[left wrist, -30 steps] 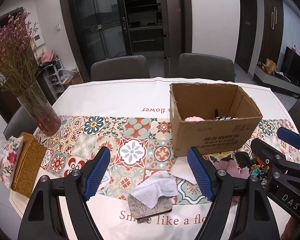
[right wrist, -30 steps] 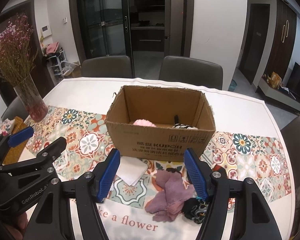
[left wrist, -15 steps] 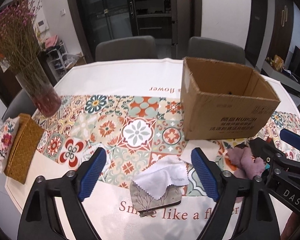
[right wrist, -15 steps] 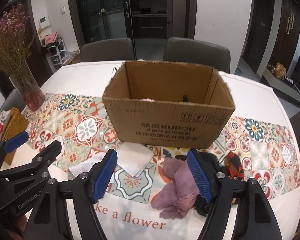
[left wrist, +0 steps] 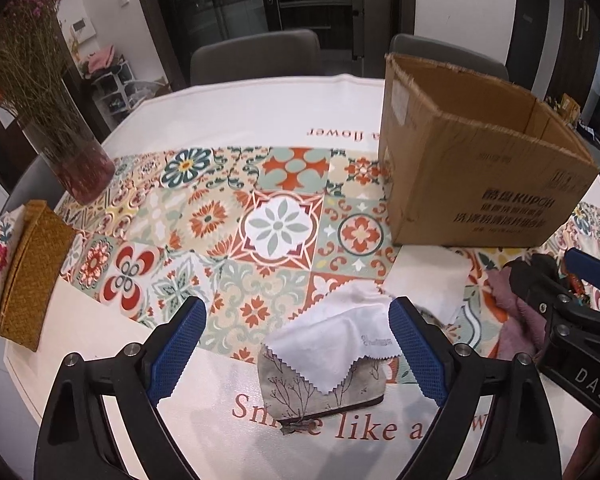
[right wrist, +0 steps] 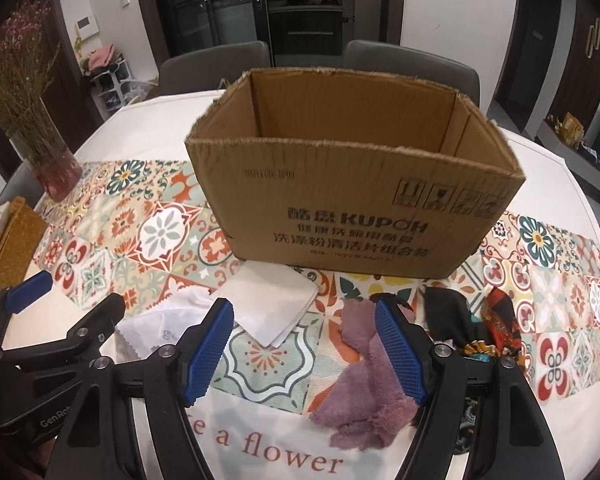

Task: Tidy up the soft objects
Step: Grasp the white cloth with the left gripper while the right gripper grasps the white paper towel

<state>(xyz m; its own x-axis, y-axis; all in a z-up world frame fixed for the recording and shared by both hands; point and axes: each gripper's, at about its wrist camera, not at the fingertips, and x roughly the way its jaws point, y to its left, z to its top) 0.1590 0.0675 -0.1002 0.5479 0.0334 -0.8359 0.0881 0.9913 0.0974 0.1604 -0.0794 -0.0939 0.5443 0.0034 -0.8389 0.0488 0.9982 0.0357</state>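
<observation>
An open cardboard box [right wrist: 356, 200] stands on the tiled table runner; it also shows in the left wrist view [left wrist: 480, 168]. My left gripper [left wrist: 296, 354] is open and empty, just above a white zigzag-edged cloth [left wrist: 336, 340] lying on a grey printed pouch [left wrist: 300, 392]. My right gripper [right wrist: 304, 350] is open and empty, low over the table. A folded white cloth [right wrist: 272, 304] lies between its fingers, a purple fluffy cloth [right wrist: 364, 380] by its right finger. A black and patterned fabric pile [right wrist: 480, 328] lies further right.
A glass vase of dried flowers [left wrist: 72, 152] stands at the left. A woven yellow tissue box [left wrist: 28, 280] sits at the left table edge. Grey chairs [right wrist: 216, 68] stand behind the table. The other gripper shows at each view's side [left wrist: 572, 312].
Both grippers have dropped lower and moved closer to the table and cloths. The box now looms larger and its inside contents are out of sight.
</observation>
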